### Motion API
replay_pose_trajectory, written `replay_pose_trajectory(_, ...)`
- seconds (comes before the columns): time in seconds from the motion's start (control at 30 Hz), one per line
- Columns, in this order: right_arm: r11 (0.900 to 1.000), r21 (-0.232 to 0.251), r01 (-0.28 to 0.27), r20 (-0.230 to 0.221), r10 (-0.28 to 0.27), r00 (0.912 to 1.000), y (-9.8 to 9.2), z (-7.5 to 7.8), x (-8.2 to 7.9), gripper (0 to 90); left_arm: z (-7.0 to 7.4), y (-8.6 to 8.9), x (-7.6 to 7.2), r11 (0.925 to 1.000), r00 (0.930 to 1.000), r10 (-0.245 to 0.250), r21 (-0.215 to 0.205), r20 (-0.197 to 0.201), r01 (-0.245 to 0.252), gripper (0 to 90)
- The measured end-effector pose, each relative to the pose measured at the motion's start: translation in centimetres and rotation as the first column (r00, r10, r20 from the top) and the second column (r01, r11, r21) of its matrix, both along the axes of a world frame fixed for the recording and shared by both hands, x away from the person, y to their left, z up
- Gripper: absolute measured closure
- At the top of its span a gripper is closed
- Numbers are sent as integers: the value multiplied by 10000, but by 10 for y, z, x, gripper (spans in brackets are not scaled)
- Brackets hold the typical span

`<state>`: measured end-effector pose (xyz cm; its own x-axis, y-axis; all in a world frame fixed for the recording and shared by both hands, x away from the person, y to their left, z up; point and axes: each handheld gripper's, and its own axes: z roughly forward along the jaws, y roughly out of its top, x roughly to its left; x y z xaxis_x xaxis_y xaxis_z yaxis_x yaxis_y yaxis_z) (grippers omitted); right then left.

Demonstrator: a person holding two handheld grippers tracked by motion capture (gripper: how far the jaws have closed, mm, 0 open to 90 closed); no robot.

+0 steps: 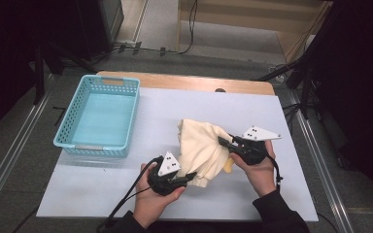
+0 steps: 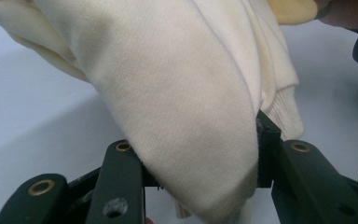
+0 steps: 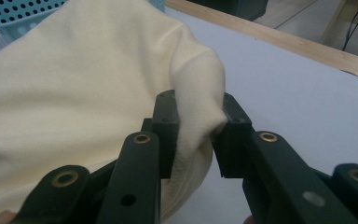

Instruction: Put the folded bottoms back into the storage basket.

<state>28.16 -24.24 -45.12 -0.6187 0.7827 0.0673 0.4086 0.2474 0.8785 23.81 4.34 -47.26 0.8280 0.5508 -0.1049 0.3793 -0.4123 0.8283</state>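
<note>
Both hands are on the job here, and the cream garment (image 1: pixel 201 145) sits bunched between them on the pale table cover (image 1: pixel 272 121), well to the right of the turquoise basket (image 1: pixel 99 116), nothing of it touching the basket.

The left gripper (image 1: pixel 190 176) comes at the garment from its near left corner, and its jaws are clamped on a thick fold of the fabric; in the left gripper view the cloth (image 2: pixel 177 93) bulges out between both black jaws and drapes up and away, with a ribbed cuff hanging just beside the right-hand jaw.

The right gripper (image 1: pixel 222 141) bites the garment's right edge. Its own view shows the jaws pinched on a rolled ridge of the fabric (image 3: pixel 196 107), pads pressing in from both sides, and the rest of the garment spreading left toward the basket (image 3: pixel 14 11).

Between the two grips the garment hangs in loose folds, its far edge resting on the table cover.
</note>
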Motion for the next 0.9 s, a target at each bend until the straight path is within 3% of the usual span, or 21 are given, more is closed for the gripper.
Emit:
replay_pose_trajectory(0.4,9998,-25,-195,147,195,9997,18,13,14,707,17,21,8,9992,9994,303,-253,190,-298,593)
replay_pose_trajectory(0.9,9988,-23,-479,368,480,9982,38,27,28,706,31,43,17,9978,9976,630,-230,287,-623,590)
